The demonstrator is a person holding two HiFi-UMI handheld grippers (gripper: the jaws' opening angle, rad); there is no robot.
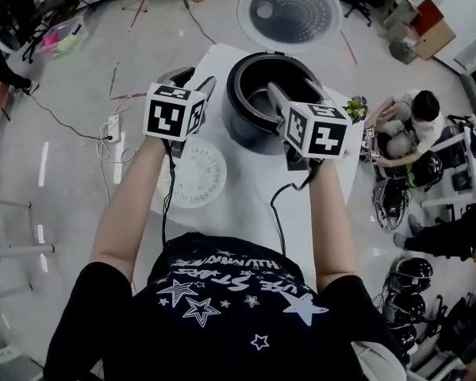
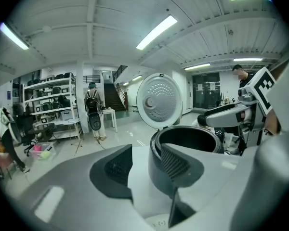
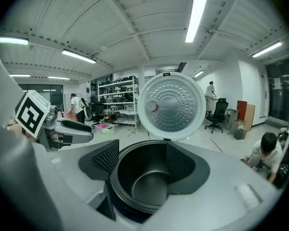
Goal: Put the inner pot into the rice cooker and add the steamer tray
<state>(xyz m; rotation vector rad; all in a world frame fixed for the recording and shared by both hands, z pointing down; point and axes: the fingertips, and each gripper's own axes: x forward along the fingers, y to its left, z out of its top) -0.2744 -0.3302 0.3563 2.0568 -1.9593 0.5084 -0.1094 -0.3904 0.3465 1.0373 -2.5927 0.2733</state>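
Observation:
The black rice cooker (image 1: 239, 125) stands at the far end of the white table (image 1: 246, 193), its round lid (image 1: 289, 10) swung open behind it. The dark inner pot (image 3: 144, 186) appears seated in the cooker, with its bare bottom showing. A white perforated steamer tray (image 1: 192, 173) lies flat on the table, left of the cooker. My left gripper (image 1: 192, 82) is open just left of the cooker wall (image 2: 156, 170), holding nothing. My right gripper (image 1: 295, 95) is open over the pot's near rim, its jaws spread wide and gripping nothing.
A person (image 1: 408, 125) sits on the floor right of the table, near several helmets (image 1: 408, 276). A power strip (image 1: 111, 125) and its cable lie on the floor to the left. Shelves (image 2: 53, 100) and standing people are far behind.

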